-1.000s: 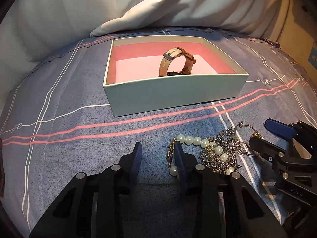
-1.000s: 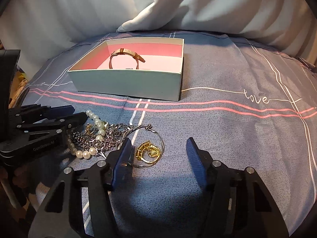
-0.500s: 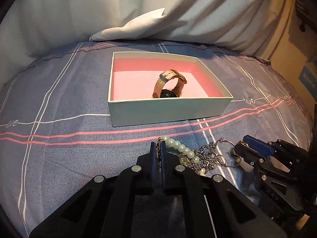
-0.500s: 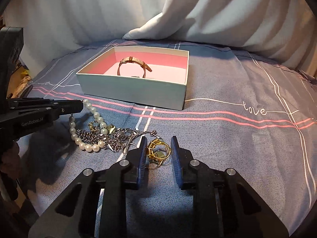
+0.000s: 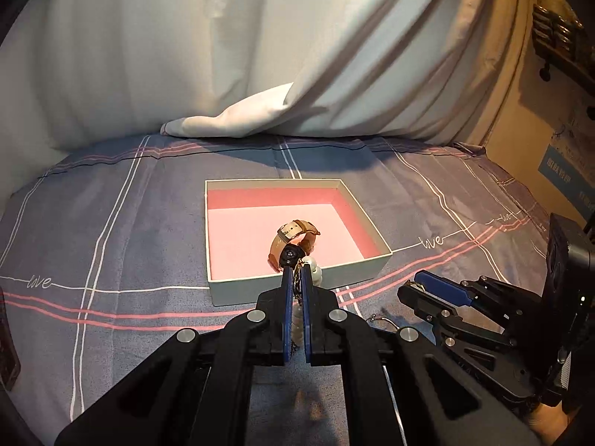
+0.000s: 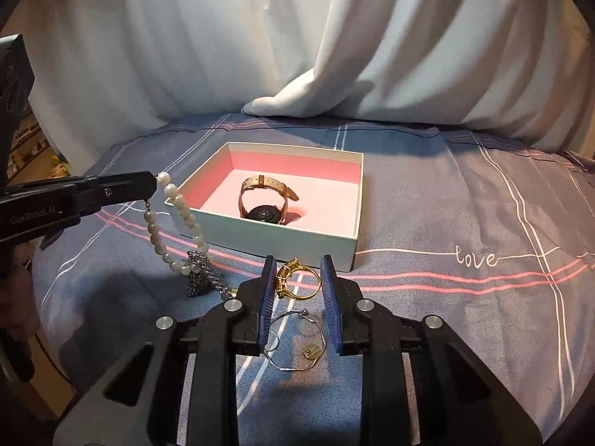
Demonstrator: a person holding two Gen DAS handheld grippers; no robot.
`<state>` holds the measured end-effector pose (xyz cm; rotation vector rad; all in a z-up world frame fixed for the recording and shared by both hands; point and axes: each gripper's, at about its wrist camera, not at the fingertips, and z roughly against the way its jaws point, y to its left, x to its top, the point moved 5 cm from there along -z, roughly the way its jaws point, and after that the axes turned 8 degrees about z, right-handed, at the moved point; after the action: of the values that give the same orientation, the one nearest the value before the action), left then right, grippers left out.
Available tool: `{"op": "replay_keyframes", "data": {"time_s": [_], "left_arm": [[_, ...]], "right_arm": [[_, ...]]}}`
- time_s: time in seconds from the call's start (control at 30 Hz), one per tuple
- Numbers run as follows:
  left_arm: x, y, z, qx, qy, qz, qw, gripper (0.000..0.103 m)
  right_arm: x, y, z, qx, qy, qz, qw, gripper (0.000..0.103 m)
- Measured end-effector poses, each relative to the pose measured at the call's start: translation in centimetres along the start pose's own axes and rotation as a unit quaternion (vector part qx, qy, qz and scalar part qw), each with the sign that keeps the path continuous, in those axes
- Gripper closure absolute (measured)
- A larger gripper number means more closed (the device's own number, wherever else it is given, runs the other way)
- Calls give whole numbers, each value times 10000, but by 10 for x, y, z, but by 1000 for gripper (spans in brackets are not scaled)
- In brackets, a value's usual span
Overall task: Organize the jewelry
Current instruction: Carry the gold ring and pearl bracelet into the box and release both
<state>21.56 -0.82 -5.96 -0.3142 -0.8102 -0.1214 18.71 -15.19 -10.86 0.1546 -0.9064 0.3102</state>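
Left tool (image 6: 154,185) clamped on pearl bracelet (image 6: 174,226), silver chain (image 6: 200,277) tangled below, right tool (image 6: 297,278) gripping gold ring (image 6: 297,278)

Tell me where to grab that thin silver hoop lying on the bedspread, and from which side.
Take the silver hoop on the wire near its small gold charm, coming straight down from above. It lies flat on the bedspread, so a sideways claw would likely skate over the thin wire; one finger inside the loop and one outside should pinch it.
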Motion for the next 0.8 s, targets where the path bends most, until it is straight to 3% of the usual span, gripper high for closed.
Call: {"op": "replay_keyframes", "data": {"time_s": [0.47, 0.8], "left_arm": [[44, -22, 60, -389, -859, 1, 9955, 98], [64, -29, 80, -501, -1113, 29, 9925, 98]], "right_arm": [[20, -6, 13, 3, -249, -61, 9997, 78], [31, -8, 21, -9, -379, -48, 9993, 78]]}}
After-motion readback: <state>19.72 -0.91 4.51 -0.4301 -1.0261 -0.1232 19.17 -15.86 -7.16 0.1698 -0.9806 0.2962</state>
